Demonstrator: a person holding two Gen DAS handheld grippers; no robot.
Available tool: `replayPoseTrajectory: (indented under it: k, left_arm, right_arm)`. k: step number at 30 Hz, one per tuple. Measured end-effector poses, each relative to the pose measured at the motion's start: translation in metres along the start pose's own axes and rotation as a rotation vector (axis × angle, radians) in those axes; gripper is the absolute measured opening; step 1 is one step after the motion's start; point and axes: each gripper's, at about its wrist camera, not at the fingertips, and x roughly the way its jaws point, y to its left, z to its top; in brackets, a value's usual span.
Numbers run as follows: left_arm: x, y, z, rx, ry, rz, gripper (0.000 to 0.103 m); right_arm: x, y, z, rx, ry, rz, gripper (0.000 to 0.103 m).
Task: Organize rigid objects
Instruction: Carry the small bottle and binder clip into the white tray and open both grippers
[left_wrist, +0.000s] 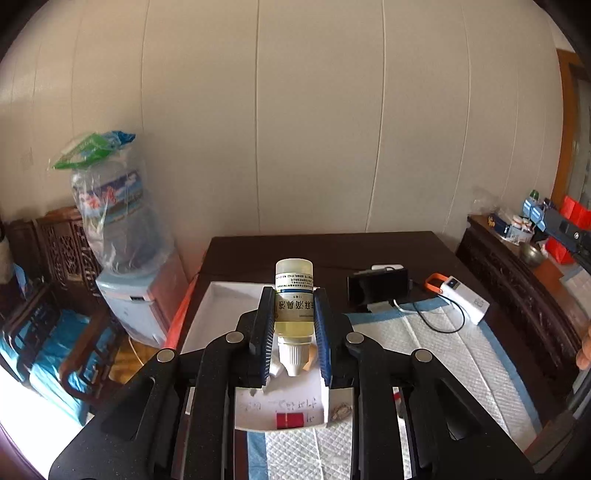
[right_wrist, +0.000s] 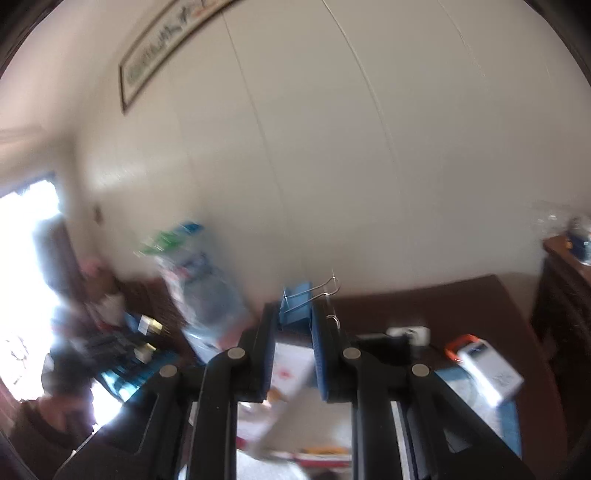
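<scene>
Dark table (left_wrist: 369, 251) with a white box (left_wrist: 221, 299) on its left side, a few small bits already inside, so sorting looks partway done. Left gripper (left_wrist: 293, 317) is clamped on a small dropper bottle (left_wrist: 294, 295), held cap-down above the box. Right gripper (right_wrist: 293, 325) pinches a blue binder clip (right_wrist: 295, 304) in the air; neither is placed yet.

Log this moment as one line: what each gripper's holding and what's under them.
left gripper: shut on bottle, cap toward camera | right gripper: shut on binder clip | below: white tray, table
</scene>
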Motion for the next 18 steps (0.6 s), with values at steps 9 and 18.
replayPoseTrajectory:
  k: [9, 18]
  left_arm:
    - [-0.005, 0.038, -0.012, -0.036, 0.009, 0.015, 0.019]
    - [-0.016, 0.074, -0.019, -0.056, 0.012, 0.038, 0.019]
  right_arm:
    - [0.041, 0.042, -0.014, -0.005, 0.083, 0.039, 0.017]
    - [0.049, 0.067, -0.026, -0.008, 0.114, 0.076, 0.017]
